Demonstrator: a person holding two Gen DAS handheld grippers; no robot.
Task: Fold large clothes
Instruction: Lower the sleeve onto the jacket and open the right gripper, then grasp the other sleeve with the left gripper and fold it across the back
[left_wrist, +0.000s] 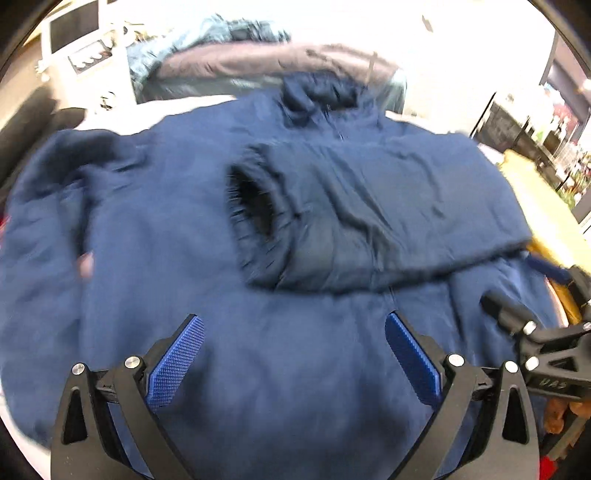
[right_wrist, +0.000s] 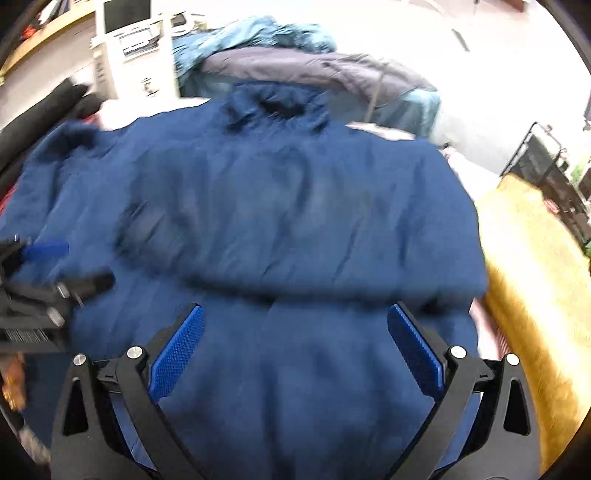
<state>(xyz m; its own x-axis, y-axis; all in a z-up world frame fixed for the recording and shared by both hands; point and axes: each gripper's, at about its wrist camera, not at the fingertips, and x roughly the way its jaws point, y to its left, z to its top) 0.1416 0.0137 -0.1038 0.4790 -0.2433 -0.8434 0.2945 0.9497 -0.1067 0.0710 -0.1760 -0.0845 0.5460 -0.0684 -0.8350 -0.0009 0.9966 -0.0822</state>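
A large navy blue jacket lies spread flat, collar at the far side. Its right sleeve is folded across the chest, with the dark cuff opening facing left. My left gripper is open and empty above the lower front of the jacket. In the right wrist view the same jacket fills the frame, and my right gripper is open and empty over its lower part. Each gripper shows at the edge of the other's view: the right one, the left one.
A pile of light blue and grey-purple clothes lies behind the collar. A yellow fuzzy cloth lies to the right of the jacket. White equipment with a screen stands at the far left. Dark racks stand at the far right.
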